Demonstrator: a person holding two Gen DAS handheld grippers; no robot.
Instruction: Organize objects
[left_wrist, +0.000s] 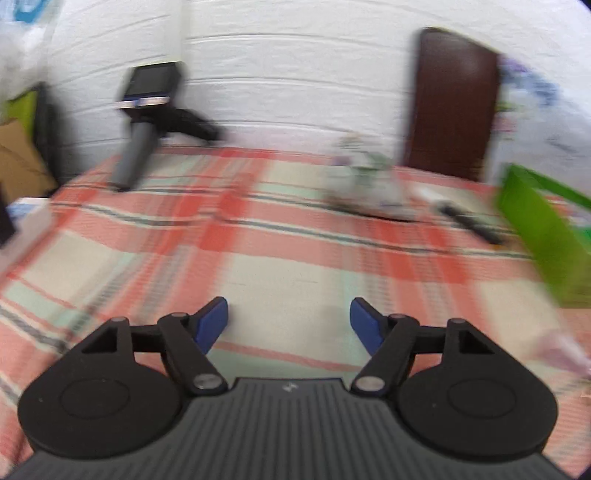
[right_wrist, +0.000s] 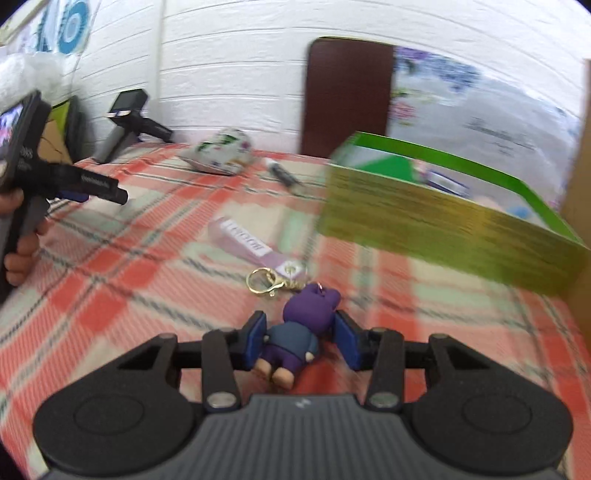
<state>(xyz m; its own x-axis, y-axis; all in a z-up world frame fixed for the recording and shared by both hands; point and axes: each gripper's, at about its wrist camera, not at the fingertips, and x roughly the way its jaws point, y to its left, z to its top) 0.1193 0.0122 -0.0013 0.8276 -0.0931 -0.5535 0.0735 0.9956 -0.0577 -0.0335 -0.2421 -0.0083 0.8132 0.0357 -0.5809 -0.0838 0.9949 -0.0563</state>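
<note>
A purple keychain figure (right_wrist: 306, 314) in a blue suit lies on the plaid cloth (right_wrist: 129, 280), joined to a gold ring (right_wrist: 260, 280) and a lilac strap (right_wrist: 243, 236). My right gripper (right_wrist: 299, 325) straddles the figure. Its left pad touches the body, and a strip of cloth shows before the right pad. My left gripper (left_wrist: 289, 314) is open above bare cloth (left_wrist: 288, 266) with nothing between its fingers. It also shows at the left of the right wrist view, held by a hand (right_wrist: 22, 251). A green box (right_wrist: 443, 221) stands open to the right.
A white patterned pouch (right_wrist: 221, 155) and a dark pen (right_wrist: 284, 175) lie at the back of the cloth. A spare handheld device (right_wrist: 125, 118) leans by the white wall. A brown chair back (right_wrist: 347, 96) rises behind. Cardboard (right_wrist: 580, 206) borders the right edge.
</note>
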